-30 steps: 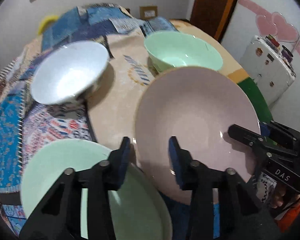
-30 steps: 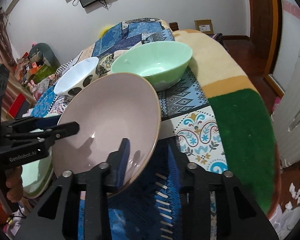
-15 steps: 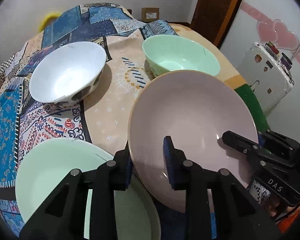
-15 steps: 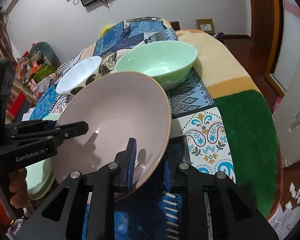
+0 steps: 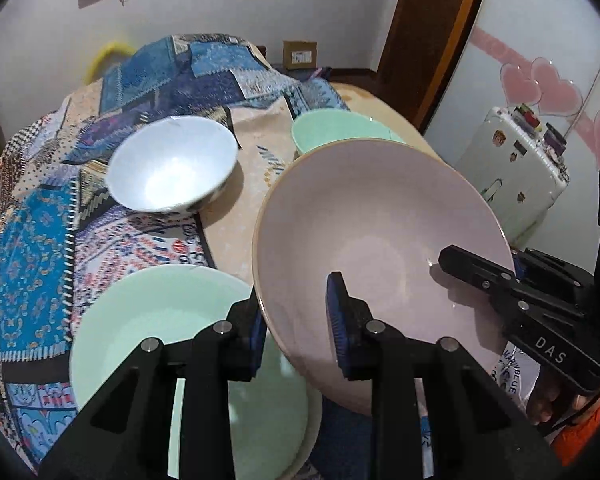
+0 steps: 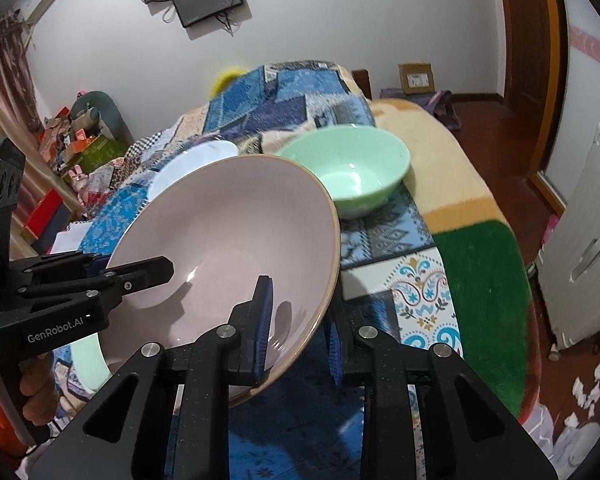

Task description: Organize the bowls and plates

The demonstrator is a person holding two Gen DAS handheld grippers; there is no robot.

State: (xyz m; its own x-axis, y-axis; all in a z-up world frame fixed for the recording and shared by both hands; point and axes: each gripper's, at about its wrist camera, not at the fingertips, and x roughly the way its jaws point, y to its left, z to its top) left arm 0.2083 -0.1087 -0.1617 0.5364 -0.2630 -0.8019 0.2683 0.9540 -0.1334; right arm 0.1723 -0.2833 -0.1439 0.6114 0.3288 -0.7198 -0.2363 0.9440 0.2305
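A large pink plate (image 5: 372, 240) hangs tilted above the patterned cloth, held at both sides. My left gripper (image 5: 296, 312) is shut on its near left rim, one pad inside the plate and one under it. My right gripper (image 6: 300, 328) is shut on the opposite rim of the pink plate (image 6: 228, 248). Each gripper shows in the other's view: right gripper (image 5: 484, 264), left gripper (image 6: 132, 266). A pale green plate (image 5: 160, 320) lies below and left of the pink one. Farther back stand a white bowl (image 5: 172, 168) and a green bowl (image 6: 352, 168).
A cloth-covered surface (image 5: 36, 264) in blue patchwork, beige and green carries the dishes. A white case (image 6: 580, 248) stands on the floor to the right, near a wooden door frame (image 5: 428, 40). Cluttered shelves (image 6: 72, 140) are far left.
Both grippers closed on the pink plate's rim and lifted it. The plate now sits higher and covers more of the green bowl.
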